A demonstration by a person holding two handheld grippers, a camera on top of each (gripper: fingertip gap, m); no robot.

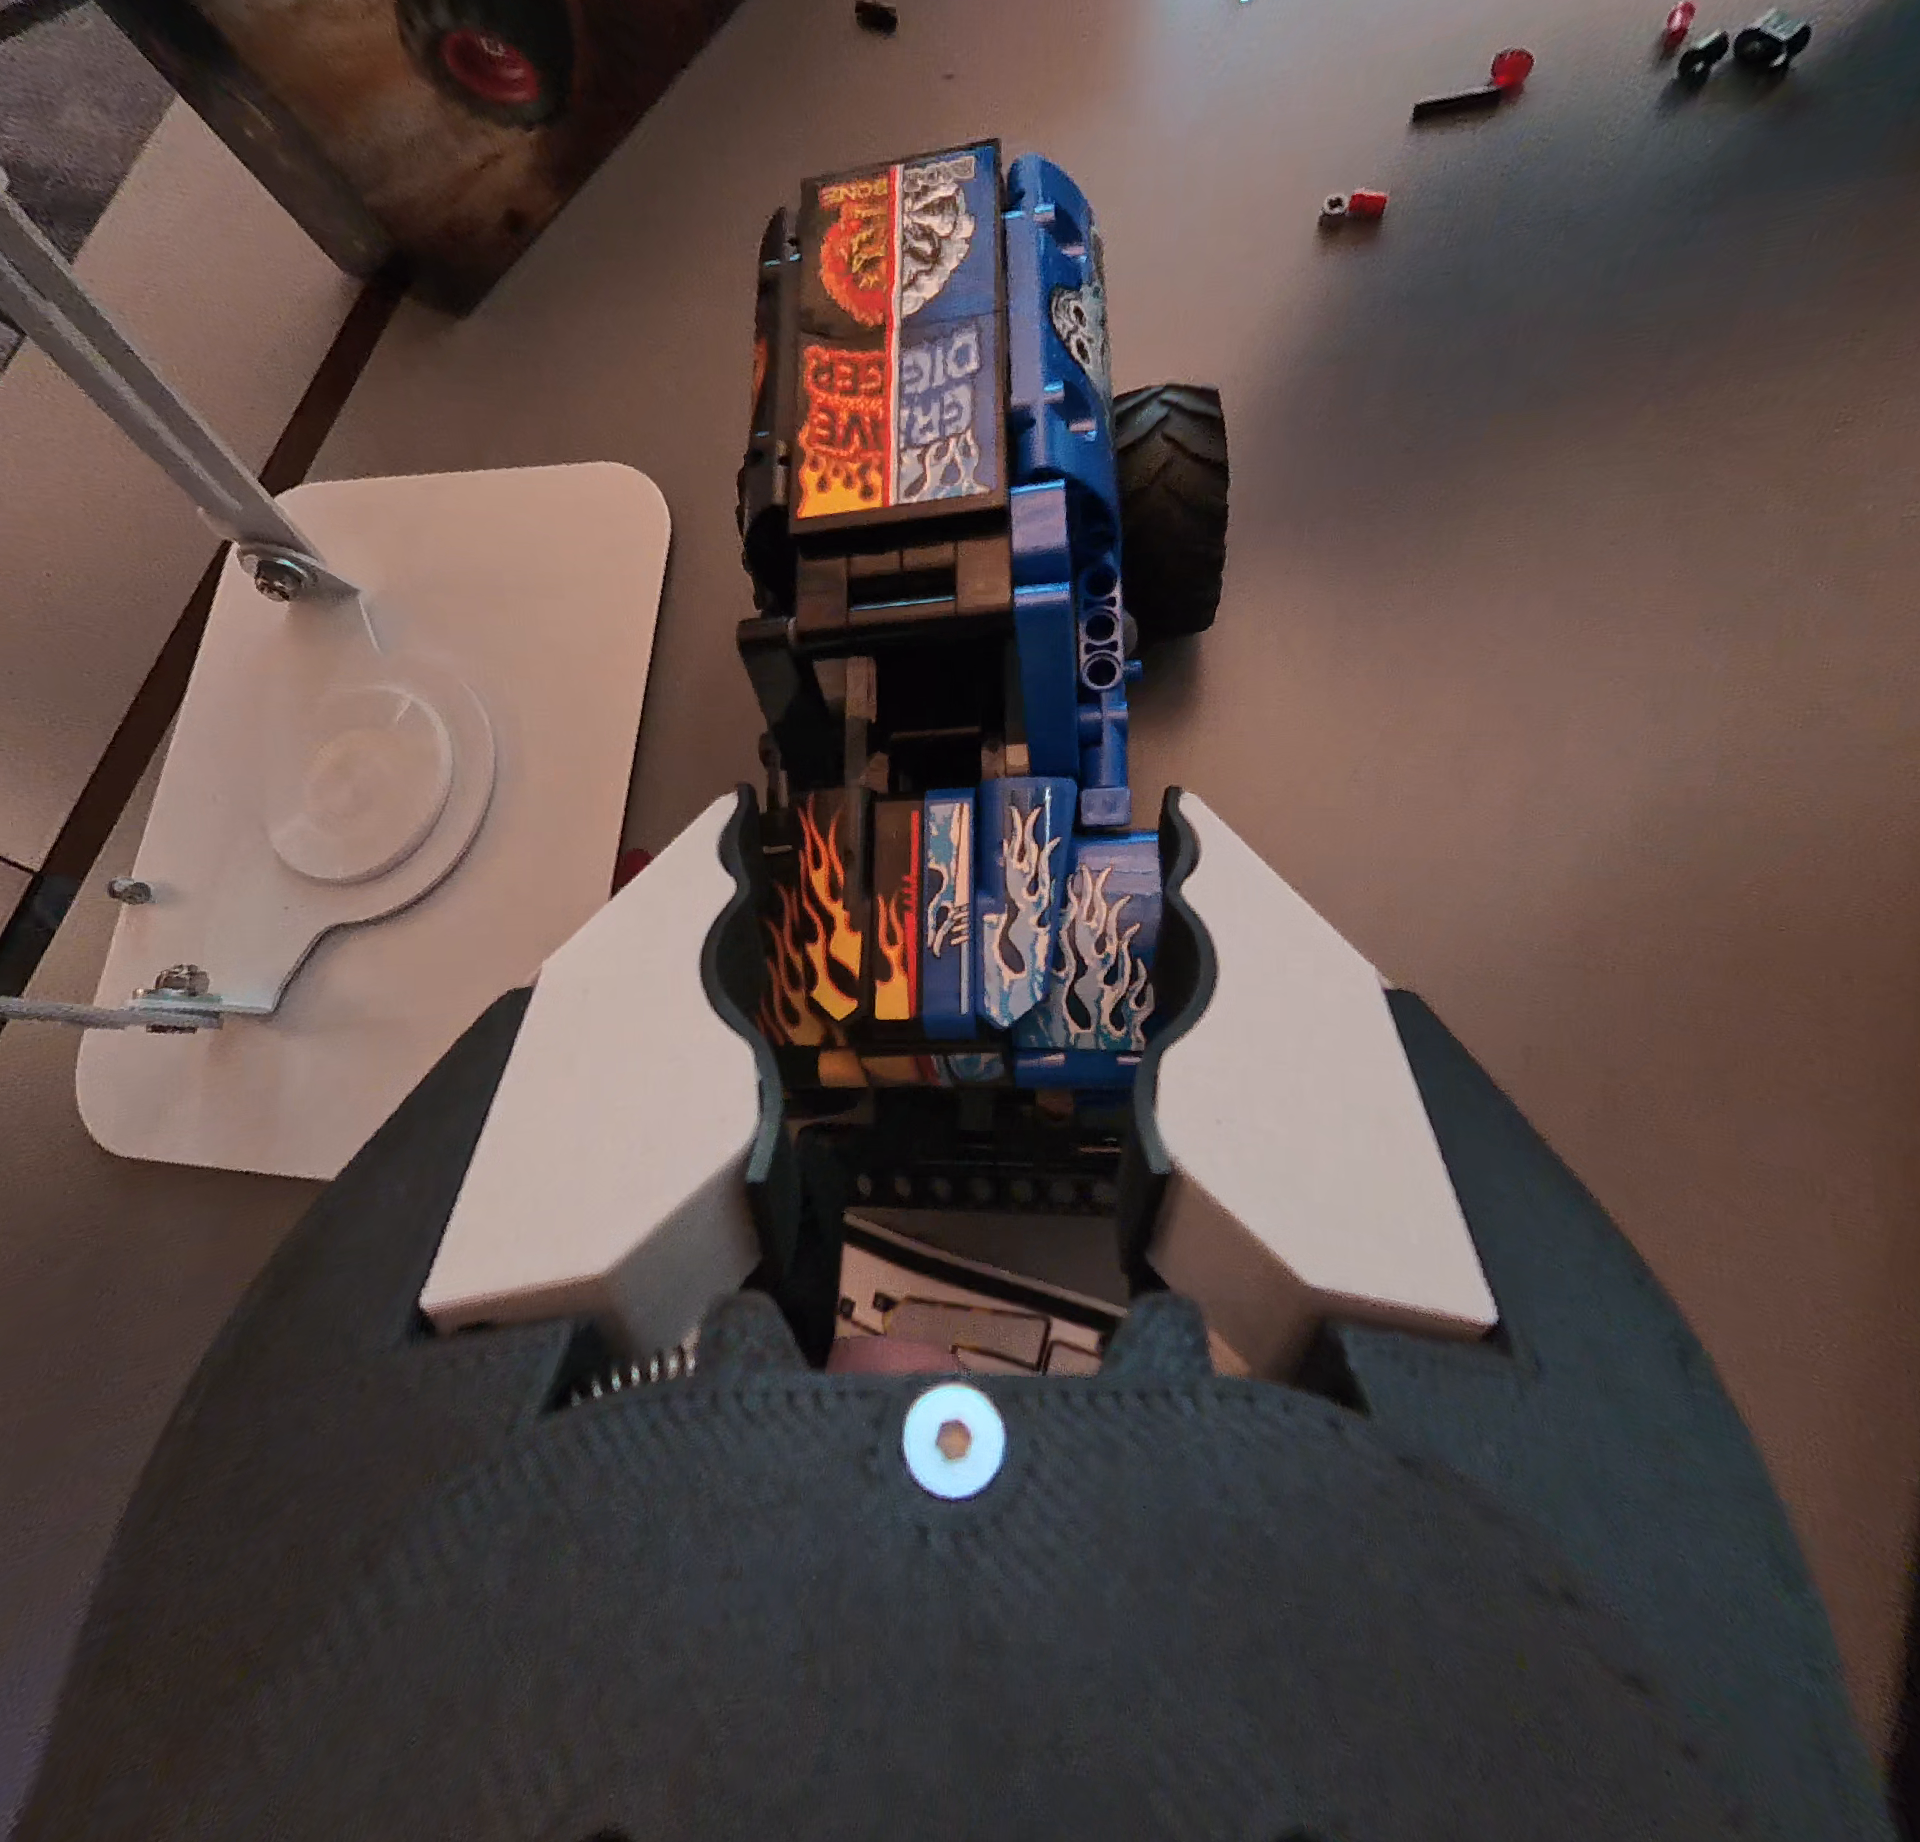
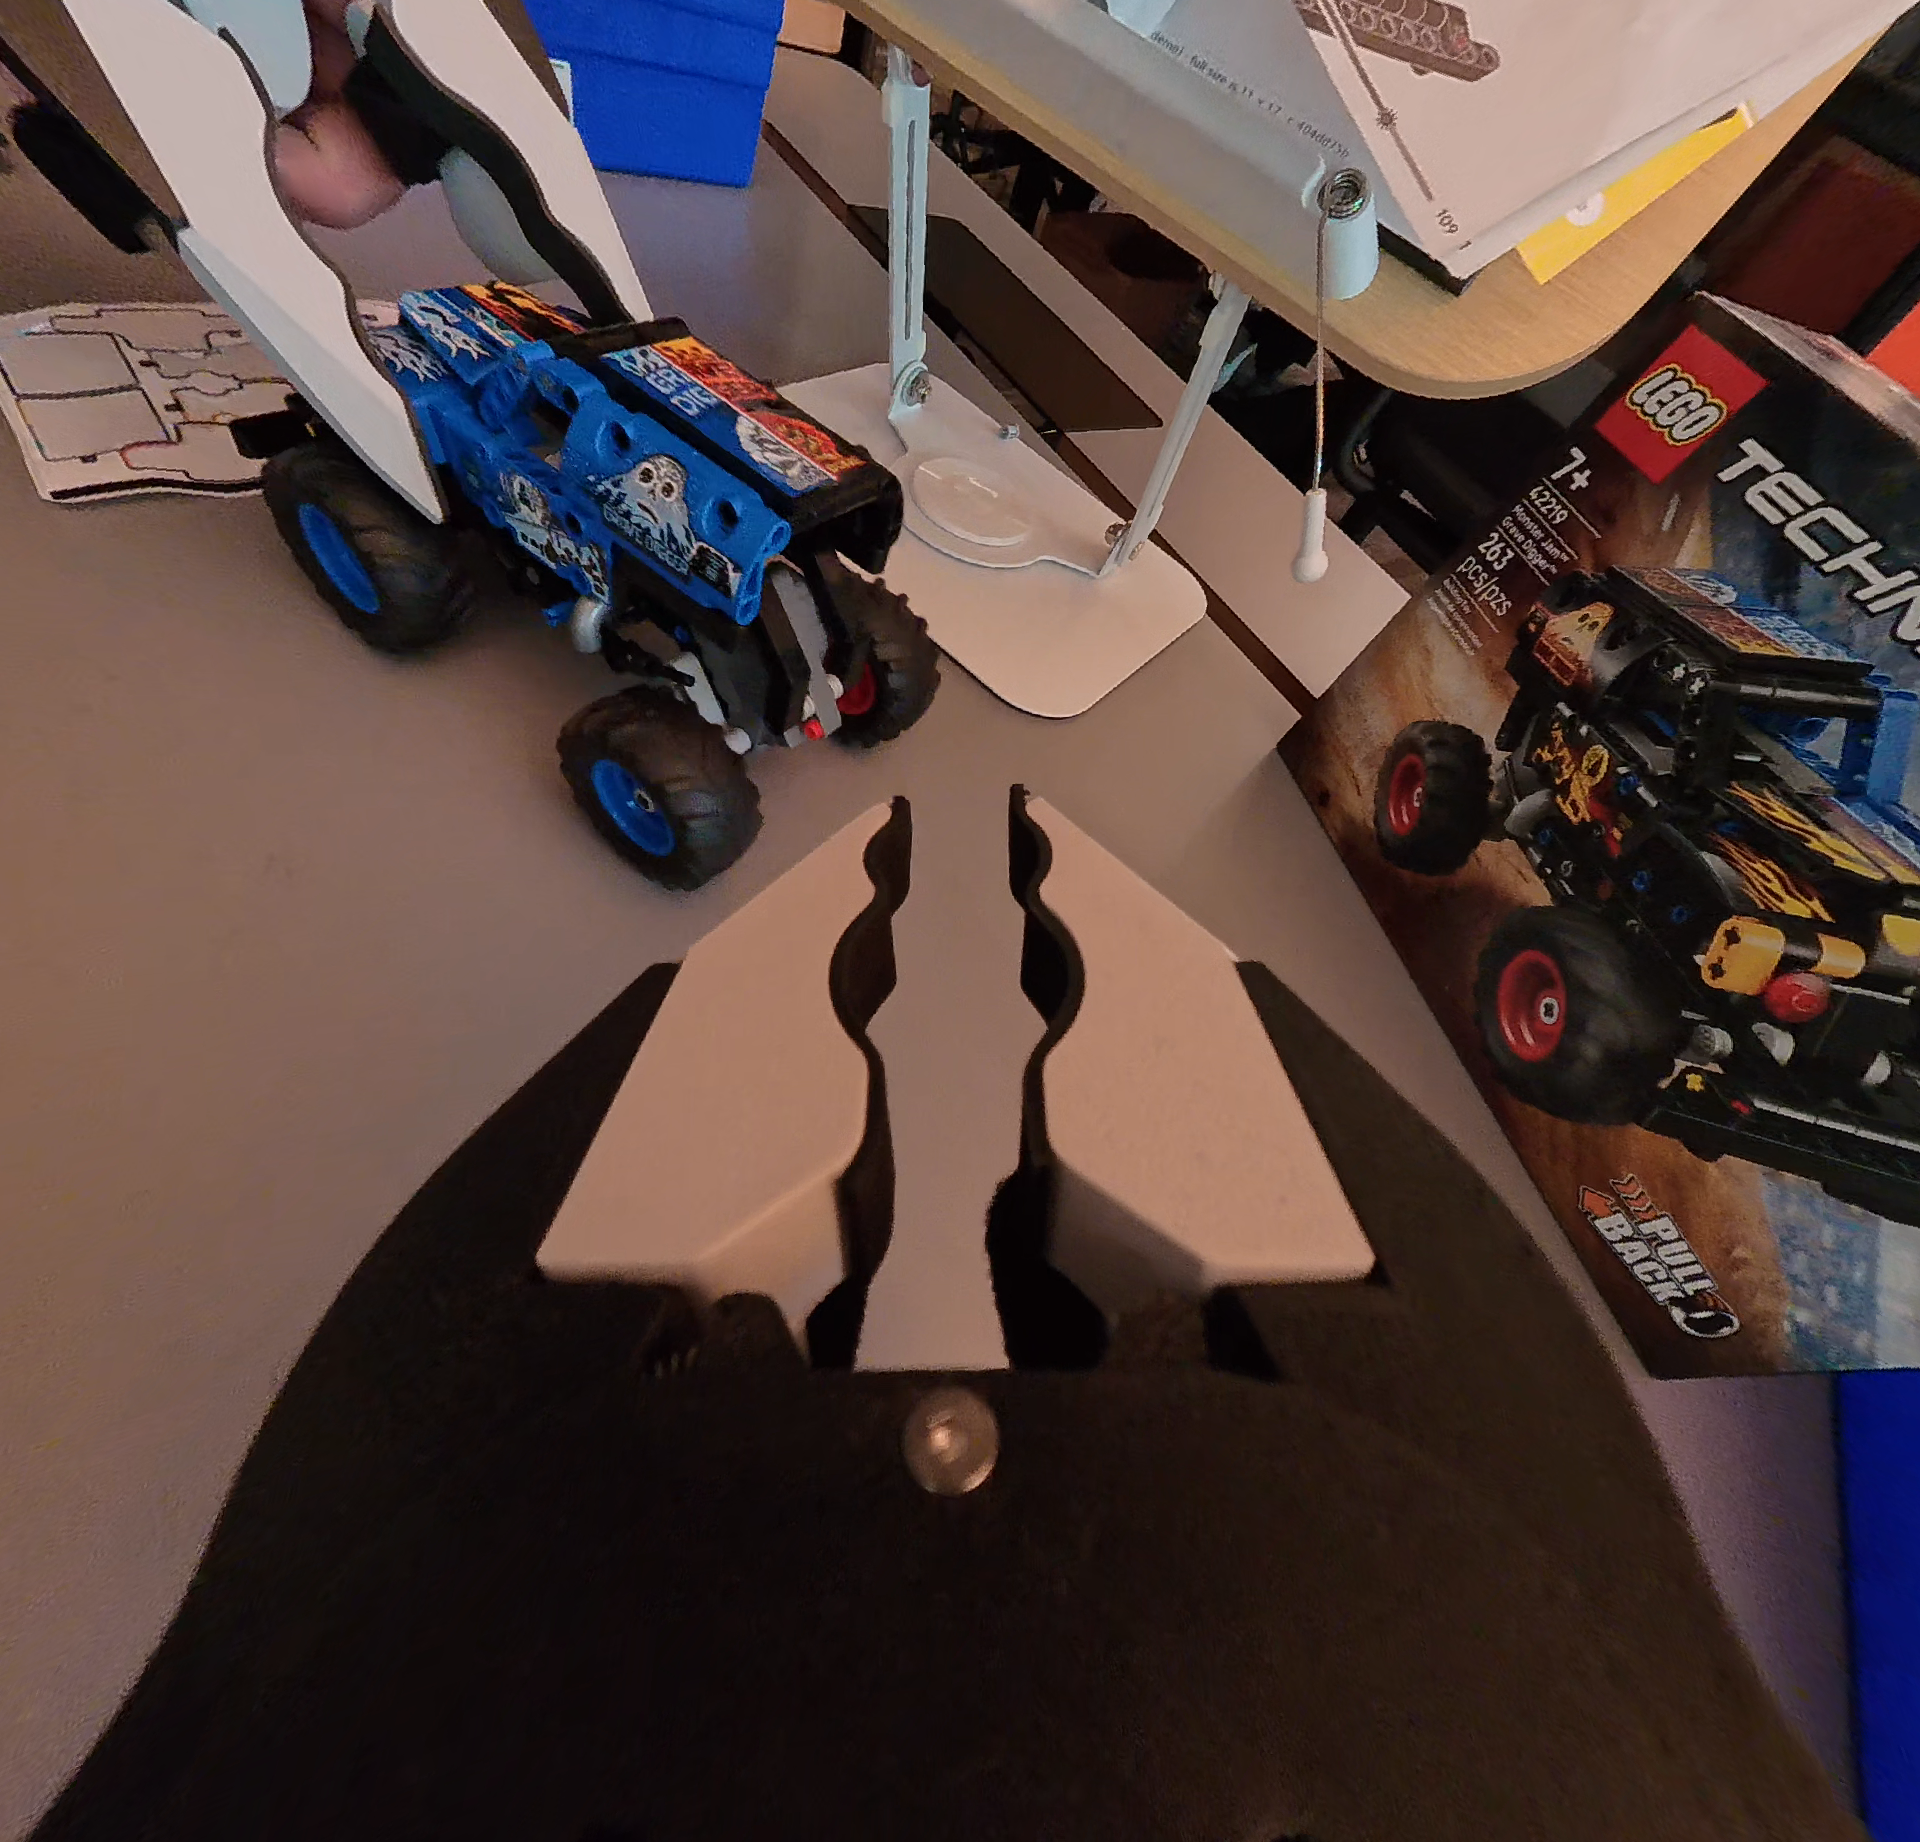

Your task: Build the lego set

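The lego monster truck (image 1: 904,338), blue on one side and black with flames on the other, stands on the grey table on its big black tyres. My left gripper (image 1: 958,805) is shut on its flame-stickered front end, one finger on each side. In the right wrist view the truck (image 2: 644,504) sits at the upper left with the left gripper (image 2: 520,410) clamped on it from above. My right gripper (image 2: 958,800) hovers over bare table near the truck's rear wheel (image 2: 665,790). Its jaws stand a narrow gap apart and hold nothing.
A white stand base (image 2: 1039,587) sits beside the truck and holds the instruction booklet (image 2: 1455,47) above. The lego box (image 2: 1662,805) lies at the right. Loose red and black pieces (image 1: 1465,93) lie far right. A sticker sheet (image 2: 104,400) and a blue bin (image 2: 665,47) are behind. The grippers' ends are close to 15 centimeters from one another.
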